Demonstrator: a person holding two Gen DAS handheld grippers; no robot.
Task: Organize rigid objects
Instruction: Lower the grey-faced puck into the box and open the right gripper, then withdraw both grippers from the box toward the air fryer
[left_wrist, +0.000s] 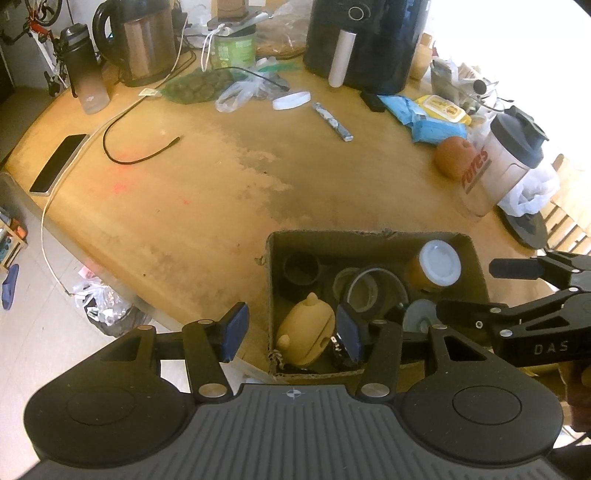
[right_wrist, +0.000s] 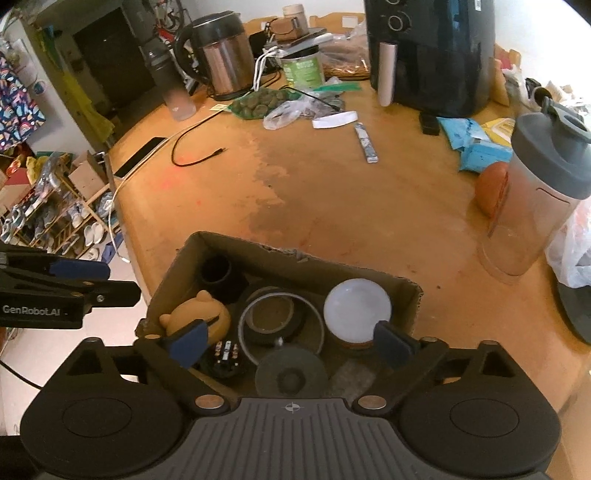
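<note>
A cardboard box stands at the table's near edge. It holds a yellow bear-shaped piece, a black cup, a tape roll, a white-lidded jar and a dark disc. My left gripper hangs partly open over the box's left wall, one finger outside and one inside, gripping nothing. My right gripper is wide open above the box, its right finger beside the jar, touching nothing.
Past the box the wooden table carries a shaker bottle, an orange ball, blue packets, an air fryer, a kettle, a phone, a black cable and a thin packet.
</note>
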